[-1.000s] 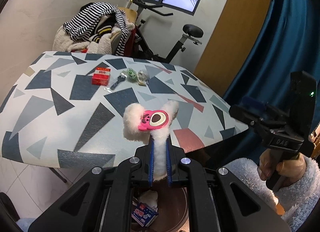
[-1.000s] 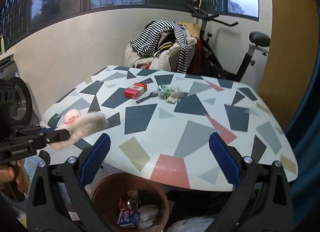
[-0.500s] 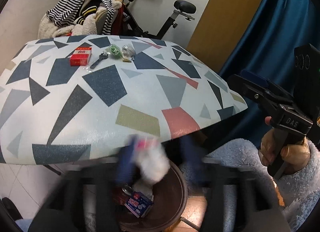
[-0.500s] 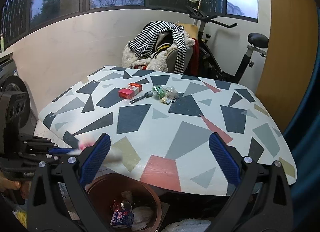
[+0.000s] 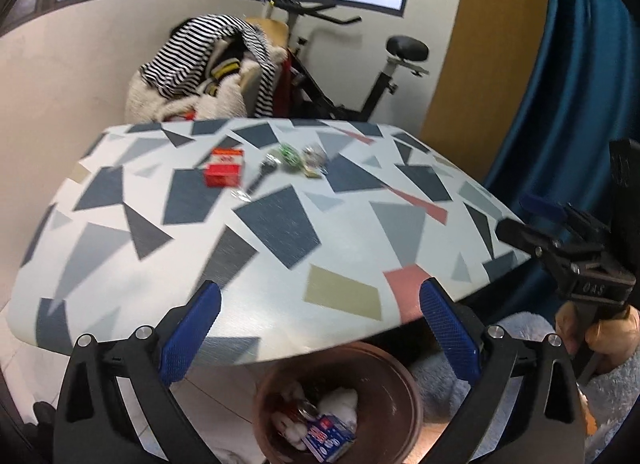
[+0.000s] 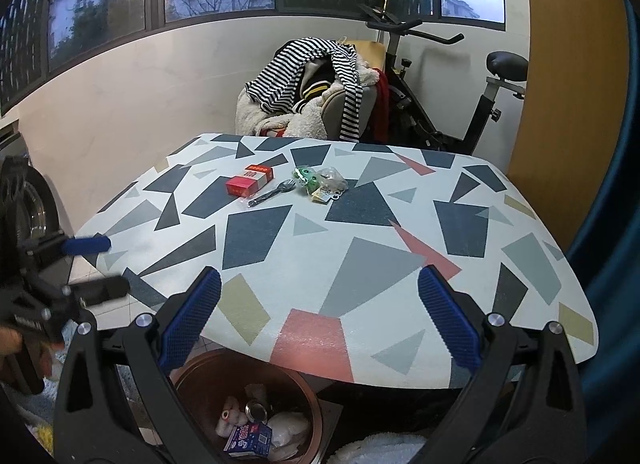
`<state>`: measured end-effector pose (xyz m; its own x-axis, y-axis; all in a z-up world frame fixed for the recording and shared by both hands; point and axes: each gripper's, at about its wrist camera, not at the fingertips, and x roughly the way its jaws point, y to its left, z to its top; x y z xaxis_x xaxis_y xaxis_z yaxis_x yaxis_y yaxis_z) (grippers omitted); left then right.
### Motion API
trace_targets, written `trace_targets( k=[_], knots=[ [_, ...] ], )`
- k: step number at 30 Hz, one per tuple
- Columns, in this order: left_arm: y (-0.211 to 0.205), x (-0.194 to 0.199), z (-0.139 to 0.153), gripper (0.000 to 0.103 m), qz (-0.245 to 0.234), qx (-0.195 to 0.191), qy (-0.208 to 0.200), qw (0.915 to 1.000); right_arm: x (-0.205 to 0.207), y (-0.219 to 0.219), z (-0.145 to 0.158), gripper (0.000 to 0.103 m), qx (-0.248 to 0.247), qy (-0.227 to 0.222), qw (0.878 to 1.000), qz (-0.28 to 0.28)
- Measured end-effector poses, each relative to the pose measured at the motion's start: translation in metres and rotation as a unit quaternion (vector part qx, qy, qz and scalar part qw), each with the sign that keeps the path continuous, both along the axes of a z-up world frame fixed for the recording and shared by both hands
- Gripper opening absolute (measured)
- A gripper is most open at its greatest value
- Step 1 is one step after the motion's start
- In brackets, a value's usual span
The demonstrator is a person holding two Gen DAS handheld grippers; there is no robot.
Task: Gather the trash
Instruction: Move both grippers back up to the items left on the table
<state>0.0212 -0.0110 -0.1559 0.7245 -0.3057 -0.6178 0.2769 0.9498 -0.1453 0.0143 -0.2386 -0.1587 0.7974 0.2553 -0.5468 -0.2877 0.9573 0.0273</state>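
A: Left gripper (image 5: 320,328) opening wide, nothing between the jaws; right gripper (image 6: 318,316) spread wide too, empty. Both poised over the brown bin (image 6: 312,408) under the desk (image 6: 360,256) edge.

B: Still on the desk, far side: red box (image 6: 250,181), black plastic fork (image 6: 272,193), green-and-clear wrappers (image 6: 320,182), close together.

A: Box likely light, stiff; best pinched across its narrow sides. Fork thin, slippery, flat. Wrappers crinkly, soft; anywhere.

B: Bin contents half hidden by the rim; wrappers too small to identify.
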Motion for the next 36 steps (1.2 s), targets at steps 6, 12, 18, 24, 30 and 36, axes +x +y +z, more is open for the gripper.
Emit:
trace_targets(
  k=[6,12,18,24,30,36],
  knots=[
    [0.016,0.0,0.012,0.097,0.027,0.004,-0.019,0.9994,0.001,0.008,0.002,0.097,-0.013,0.0,1.0,0.006],
    [0.024,0.005,0.023,0.097,0.038,0.005,-0.038,0.9985,0.006,0.014,0.005,0.097,-0.02,0.004,1.0,0.006],
    [0.023,0.012,0.035,0.097,0.028,0.023,-0.07,0.9969,0.015,0.016,0.005,0.097,-0.019,0.011,1.0,-0.001],
    [0.033,0.031,0.037,0.097,0.033,0.025,-0.08,0.9959,0.035,0.015,0.002,0.097,-0.011,0.028,1.0,-0.002],
    [0.047,0.06,0.032,0.097,0.045,0.024,-0.079,0.9955,0.068,0.018,-0.007,0.097,-0.016,0.039,0.999,0.003],
    [0.063,0.11,0.025,0.097,0.058,0.042,-0.072,0.9949,0.12,0.024,-0.019,0.097,-0.006,0.047,0.999,-0.001]
  ],
)
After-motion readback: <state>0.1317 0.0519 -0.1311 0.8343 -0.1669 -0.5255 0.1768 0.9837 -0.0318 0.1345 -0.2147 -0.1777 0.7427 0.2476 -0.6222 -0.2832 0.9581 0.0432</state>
